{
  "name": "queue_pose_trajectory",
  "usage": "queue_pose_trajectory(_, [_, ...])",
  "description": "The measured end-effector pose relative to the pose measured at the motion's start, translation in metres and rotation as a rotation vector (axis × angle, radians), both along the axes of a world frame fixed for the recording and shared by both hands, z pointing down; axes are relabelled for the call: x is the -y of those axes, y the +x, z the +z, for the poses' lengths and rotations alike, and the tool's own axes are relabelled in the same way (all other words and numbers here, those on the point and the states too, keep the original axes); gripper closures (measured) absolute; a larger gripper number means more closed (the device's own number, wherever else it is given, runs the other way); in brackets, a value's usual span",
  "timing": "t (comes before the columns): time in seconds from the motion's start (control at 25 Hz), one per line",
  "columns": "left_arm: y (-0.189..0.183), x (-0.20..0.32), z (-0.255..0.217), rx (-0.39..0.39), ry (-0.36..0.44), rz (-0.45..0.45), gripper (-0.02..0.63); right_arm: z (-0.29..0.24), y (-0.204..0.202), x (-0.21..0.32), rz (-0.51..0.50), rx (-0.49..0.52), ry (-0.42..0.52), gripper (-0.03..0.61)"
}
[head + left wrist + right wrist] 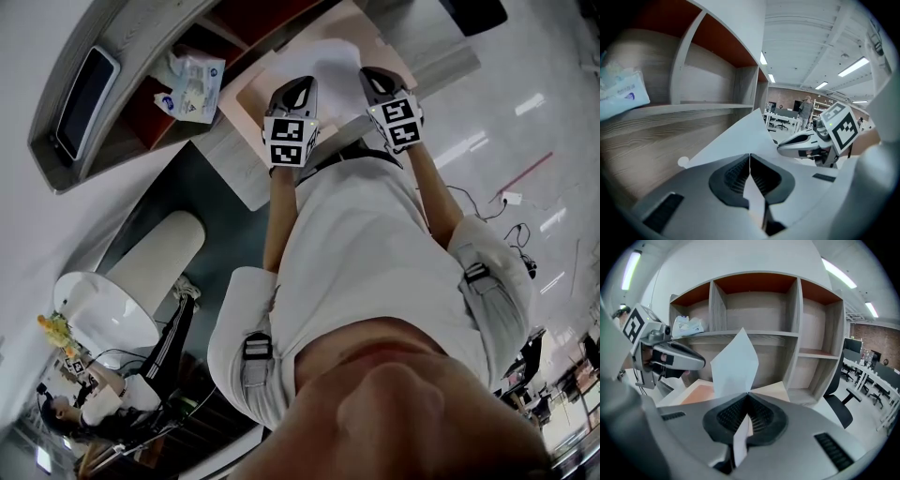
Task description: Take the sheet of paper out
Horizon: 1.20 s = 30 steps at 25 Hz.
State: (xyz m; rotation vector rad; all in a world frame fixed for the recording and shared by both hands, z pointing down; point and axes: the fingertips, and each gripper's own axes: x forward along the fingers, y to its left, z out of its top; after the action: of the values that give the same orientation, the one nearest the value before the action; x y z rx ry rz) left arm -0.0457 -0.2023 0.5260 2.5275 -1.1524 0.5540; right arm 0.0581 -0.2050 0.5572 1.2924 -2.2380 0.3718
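A white sheet of paper [330, 64] is held up off the pale tabletop [246, 94] between both grippers. My left gripper [296, 92] is shut on the sheet's left edge. In the left gripper view the paper [740, 136] rises out of the closed jaws of the left gripper [750, 157]. My right gripper [375, 79] is shut on the right edge. The right gripper view shows the paper [736, 363] standing up from the pinched jaws of the right gripper [748, 397]. The sheet bows between the two grips.
A wooden shelf unit [759, 333] with open compartments stands behind the table, a plastic packet [686, 326] lying on one shelf. A flat screen [86, 89] sits on top of the unit. An office chair [843, 399] is at the right, a white cylinder [141, 277] on the floor.
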Motion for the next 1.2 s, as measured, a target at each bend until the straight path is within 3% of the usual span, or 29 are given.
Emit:
queue_pose_trajectory(0.52, [-0.029, -0.005, -0.062, -0.029, 0.078, -0.099, 0.591, -0.060, -0.021, -0.003, -0.089, 0.024, 0.104, 0.558])
queue_pose_trajectory(1.2, [-0.065, -0.007, -0.108, -0.051, 0.151, -0.214, 0.591, -0.127, -0.052, 0.006, -0.186, 0.086, 0.222, 0.558])
